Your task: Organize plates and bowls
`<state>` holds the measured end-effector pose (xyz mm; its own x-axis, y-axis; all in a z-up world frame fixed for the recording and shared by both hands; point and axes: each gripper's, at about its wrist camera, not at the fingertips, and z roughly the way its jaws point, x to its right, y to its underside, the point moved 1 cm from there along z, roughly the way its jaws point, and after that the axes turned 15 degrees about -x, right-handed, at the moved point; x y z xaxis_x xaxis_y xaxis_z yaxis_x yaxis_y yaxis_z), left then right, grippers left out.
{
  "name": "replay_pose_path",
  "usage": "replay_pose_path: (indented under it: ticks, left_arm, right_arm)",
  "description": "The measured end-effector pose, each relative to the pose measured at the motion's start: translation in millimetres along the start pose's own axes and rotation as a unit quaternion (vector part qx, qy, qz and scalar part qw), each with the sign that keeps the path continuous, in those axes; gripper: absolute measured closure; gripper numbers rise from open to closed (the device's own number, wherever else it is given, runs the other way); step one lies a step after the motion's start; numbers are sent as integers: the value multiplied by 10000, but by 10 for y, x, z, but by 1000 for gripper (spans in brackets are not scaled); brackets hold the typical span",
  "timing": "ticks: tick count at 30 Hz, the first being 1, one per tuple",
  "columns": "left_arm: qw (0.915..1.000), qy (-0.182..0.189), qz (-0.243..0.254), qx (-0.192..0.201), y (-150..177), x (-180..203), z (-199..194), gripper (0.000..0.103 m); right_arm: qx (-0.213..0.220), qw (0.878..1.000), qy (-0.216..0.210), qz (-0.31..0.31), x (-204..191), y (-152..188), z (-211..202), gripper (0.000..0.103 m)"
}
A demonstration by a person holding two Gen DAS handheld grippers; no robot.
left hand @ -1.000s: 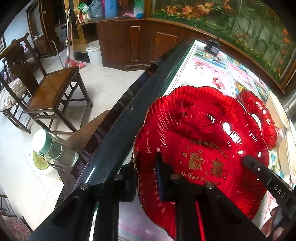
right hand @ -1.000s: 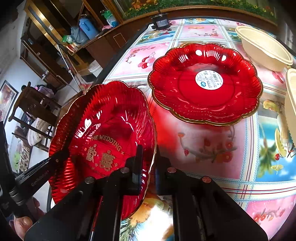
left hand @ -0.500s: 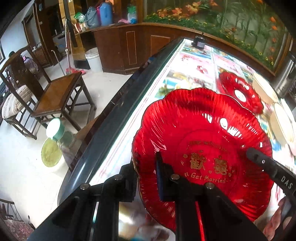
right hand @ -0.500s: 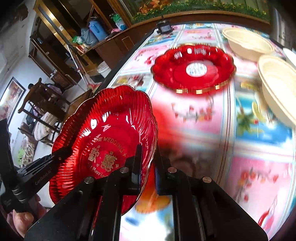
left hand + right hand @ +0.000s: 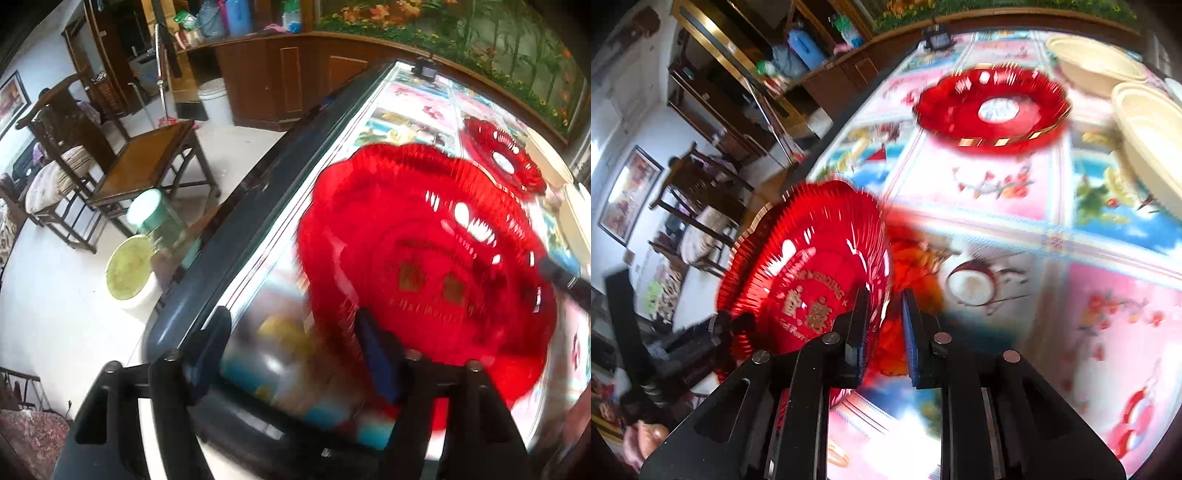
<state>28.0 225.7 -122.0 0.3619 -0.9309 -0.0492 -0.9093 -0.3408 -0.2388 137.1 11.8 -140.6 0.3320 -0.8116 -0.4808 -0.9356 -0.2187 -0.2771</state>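
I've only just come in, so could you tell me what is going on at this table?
A person with a gripper in each hand is sorting dishes on a patterned table. Both grippers are at the near red plate, the one with gold lettering. The left gripper is opening, its fingers now apart and clear of the rim. The right gripper is opening too, the rim between its fingers. A second red plate and cream bowls sit farther along.

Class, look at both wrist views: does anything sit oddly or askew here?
Yes. The red wedding plate is tilted near the table edge rather than lying flat. Both grippers' jaws are opening around its rim, so it seems barely supported.
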Motion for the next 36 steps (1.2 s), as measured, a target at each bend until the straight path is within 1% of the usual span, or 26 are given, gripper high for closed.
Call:
replay_pose_path:
  ticks: [1, 2, 3, 4, 8, 11, 13, 15, 16, 18, 22, 24, 26, 27, 30, 32, 34, 36]
  left_arm:
    - [9999, 121, 29, 28, 80, -38, -50, 32]
    - [9999, 158, 37, 53, 145, -71, -95, 32]
    - [9998, 142, 36, 95, 201, -107, -146, 32]
    - [9998, 85, 40, 166, 264, -147, -221, 32]
    - [9987, 8, 80, 503, 288, -210, -466, 32]
    - [9979, 141, 133, 620, 190, -187, -622, 32]
    - [9957, 172, 194, 891, 100, -134, -808, 32]
    - [9929, 131, 319, 1136, -33, -23, -965, 31]
    - [9921, 154, 359, 1194, -109, 39, -1013, 27]
    - [9910, 368, 421, 1214, -247, 149, -1081, 25]
    - [9891, 1048, 276, 996, -627, 455, -1093, 25]
    - [9880, 1257, 168, 879, -795, 606, -1041, 25]
    - [9883, 1363, 94, 676, -996, 796, -934, 25]
    - [9887, 1385, 88, 560, -1091, 881, -867, 25]
    - [9899, 1411, 63, 101, -1412, 1183, -575, 25]
    - [9881, 1526, 53, -203, -1585, 1328, -399, 25]
    - [9838, 1722, -24, -499, -1738, 1448, -238, 25]
    - [9815, 1770, -154, -715, -1867, 1544, -88, 25]
  right_arm:
    - [104, 9999, -34, -23, 37, 19, -88, 81]
    - [209, 9998, -45, -19, 92, 36, -166, 73]
    - [346, 9994, -43, 18, 165, 52, -256, 68]
    - [475, 9988, -79, 89, 259, 61, -351, 66]
    - [788, 9952, -343, 470, 631, 38, -638, 65]
    - [921, 9916, -532, 735, 832, -5, -775, 65]
    - [957, 9891, -656, 904, 951, -54, -839, 64]
    - [1018, 9866, -783, 1003, 1016, -114, -882, 60]
    - [1062, 9855, -835, 1028, 1036, -125, -901, 60]
    - [1130, 9837, -925, 1050, 1060, -172, -926, 60]
    - [1182, 9809, -1060, 1124, 1051, -301, -876, 60]
    - [1174, 9785, -1144, 1250, 1059, -388, -804, 60]
    - [1137, 9762, -1268, 1343, 1081, -473, -724, 59]
    - [1111, 9758, -1252, 1405, 1096, -520, -676, 59]
    - [1021, 9735, -1324, 1559, 1158, -634, -556, 59]
    - [980, 9699, -1468, 1676, 1201, -725, -496, 59]
    - [931, 9686, -1545, 1714, 1236, -805, -435, 59]
    - [846, 9684, -1601, 1718, 1270, -849, -366, 59]
